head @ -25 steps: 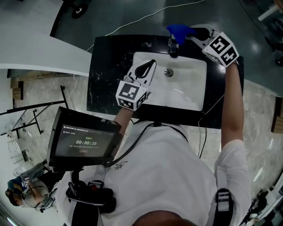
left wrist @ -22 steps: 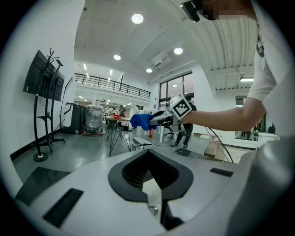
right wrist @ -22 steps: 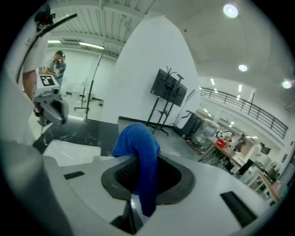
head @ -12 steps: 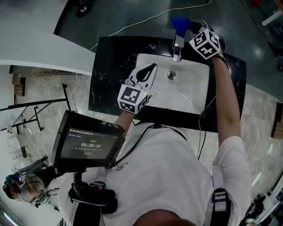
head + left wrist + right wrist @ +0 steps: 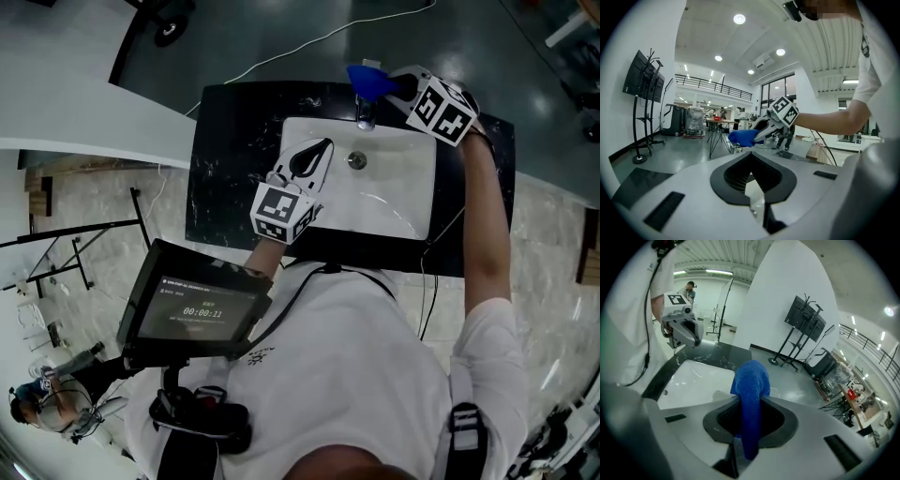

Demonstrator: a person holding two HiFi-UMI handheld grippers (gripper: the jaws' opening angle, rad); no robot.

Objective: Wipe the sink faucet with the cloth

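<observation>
Your right gripper (image 5: 394, 86) has its jaws clamped on the cloth (image 5: 366, 77), right at the top of the faucet (image 5: 366, 114). Wiping looks barely begun, with the spout and base left. Your left gripper (image 5: 322, 147) hovers over the sink (image 5: 403, 211), jaws closed and empty.

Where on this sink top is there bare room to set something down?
The black counter left of the basin is bare, as is the basin floor right of the drain. Crowded around the faucet, where the right claw holds the cloth.
</observation>
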